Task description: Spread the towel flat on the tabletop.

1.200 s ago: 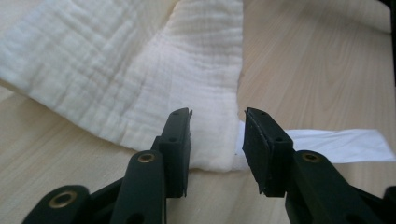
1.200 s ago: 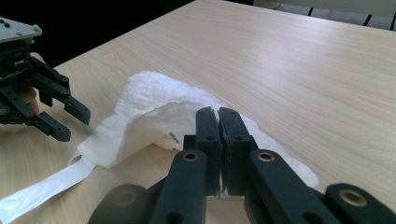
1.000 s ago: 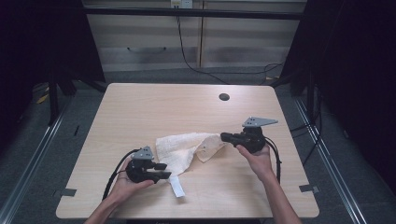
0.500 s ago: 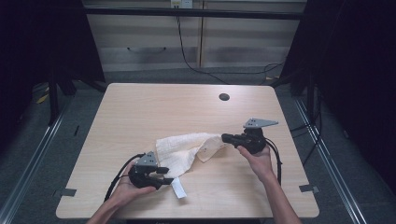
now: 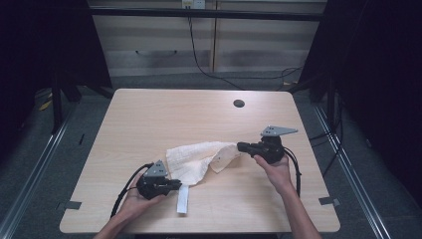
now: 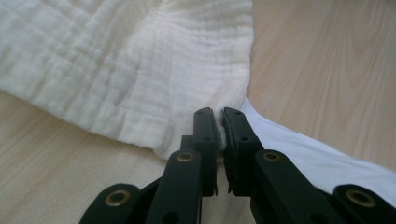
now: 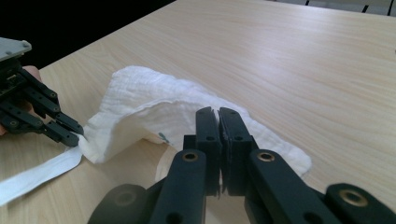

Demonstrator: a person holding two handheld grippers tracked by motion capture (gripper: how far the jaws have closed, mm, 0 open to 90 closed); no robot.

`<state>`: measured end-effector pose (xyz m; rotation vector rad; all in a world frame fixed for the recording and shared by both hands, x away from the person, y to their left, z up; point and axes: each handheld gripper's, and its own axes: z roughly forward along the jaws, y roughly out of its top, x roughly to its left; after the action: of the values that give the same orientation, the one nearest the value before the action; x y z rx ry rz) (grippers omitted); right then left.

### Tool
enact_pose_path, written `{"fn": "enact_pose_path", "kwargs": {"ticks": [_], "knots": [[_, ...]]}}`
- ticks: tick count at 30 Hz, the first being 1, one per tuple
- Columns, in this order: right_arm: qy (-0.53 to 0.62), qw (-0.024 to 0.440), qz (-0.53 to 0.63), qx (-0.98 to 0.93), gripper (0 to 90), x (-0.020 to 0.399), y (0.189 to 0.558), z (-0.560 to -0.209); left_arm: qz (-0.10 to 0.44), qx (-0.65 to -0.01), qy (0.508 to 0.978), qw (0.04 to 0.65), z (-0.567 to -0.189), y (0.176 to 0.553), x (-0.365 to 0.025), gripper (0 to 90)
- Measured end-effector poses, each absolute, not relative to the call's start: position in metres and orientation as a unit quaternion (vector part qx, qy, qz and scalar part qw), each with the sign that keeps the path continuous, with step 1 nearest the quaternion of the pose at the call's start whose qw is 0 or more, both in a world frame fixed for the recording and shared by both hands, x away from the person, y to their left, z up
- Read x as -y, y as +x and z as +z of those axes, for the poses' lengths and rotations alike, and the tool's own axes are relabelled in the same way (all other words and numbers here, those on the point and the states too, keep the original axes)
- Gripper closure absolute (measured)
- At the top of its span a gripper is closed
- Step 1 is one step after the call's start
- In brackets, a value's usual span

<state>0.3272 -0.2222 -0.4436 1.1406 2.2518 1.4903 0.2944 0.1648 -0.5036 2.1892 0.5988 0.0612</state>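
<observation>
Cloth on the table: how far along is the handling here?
Done: both grippers are clamped on the cream cloth, left gripper at its near corner by the white strip, right gripper at the far end. In hand: holding it between them. Left: it remains bunched, not flat.

- The white strip [image 6: 327,158] runs off the picture's right edge.
- The cloth [image 6: 130,65] is cut off at the top and left.

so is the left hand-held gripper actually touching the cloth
Touching. The left gripper view shows the left hand-held gripper with its jaws closed on the edge of the cream cloth, fabric pinched between them.
</observation>
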Motion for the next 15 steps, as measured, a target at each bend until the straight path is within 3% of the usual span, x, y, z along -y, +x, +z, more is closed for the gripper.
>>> {"fn": "enact_pose_path", "kwargs": {"ticks": [15], "knots": [[0.366,0.141,0.536,-0.748,87.7,0.23,0.318,-0.401,0.055,-0.268,0.786,0.555,-0.433,0.313,-0.196,84.4]]}}
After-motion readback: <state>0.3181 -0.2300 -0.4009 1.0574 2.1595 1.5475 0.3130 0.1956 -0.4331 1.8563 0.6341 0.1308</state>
